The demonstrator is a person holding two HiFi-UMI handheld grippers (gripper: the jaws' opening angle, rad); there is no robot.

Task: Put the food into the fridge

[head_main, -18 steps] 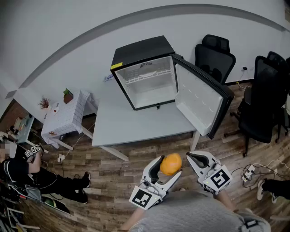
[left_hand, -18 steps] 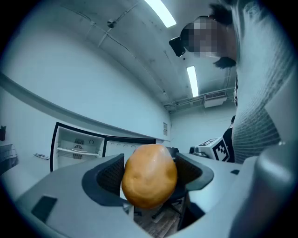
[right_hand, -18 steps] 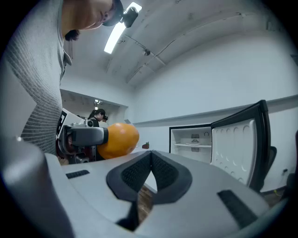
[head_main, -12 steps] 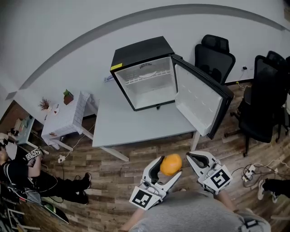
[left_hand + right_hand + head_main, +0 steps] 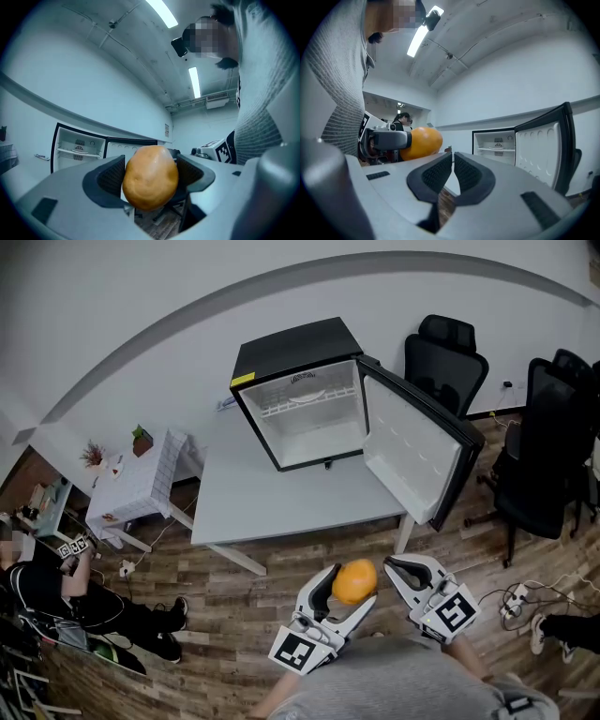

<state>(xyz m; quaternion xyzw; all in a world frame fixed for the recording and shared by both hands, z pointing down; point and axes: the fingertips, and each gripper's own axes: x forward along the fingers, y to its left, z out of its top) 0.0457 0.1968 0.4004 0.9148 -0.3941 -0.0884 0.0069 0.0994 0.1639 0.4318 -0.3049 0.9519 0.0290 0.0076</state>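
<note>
1. Since the grey rectangular table (image 5: pixel 281 498) stands between the person and the fridge, the reach has to go right across it. Carry too low and you'll knock its near edge.
2. The black mini fridge with the white inside (image 5: pixel 305 423) sits at the table's far edge, mouth open. A sloppy approach could clip the frame.
3. Its white-lined door (image 5: pixel 412 451) hangs out past the right edge. The right gripper (image 5: pixel 401 568), jaws closed together on nothing, could bump it.
4. The left gripper (image 5: pixel 347 592) is spread wide and clamped on the round orange fruit (image 5: pixel 354 579), in the air off the near edge, well apart from the fridge. Smooth skin, I reckon, so a slack squeeze drops it on the floor.
</note>
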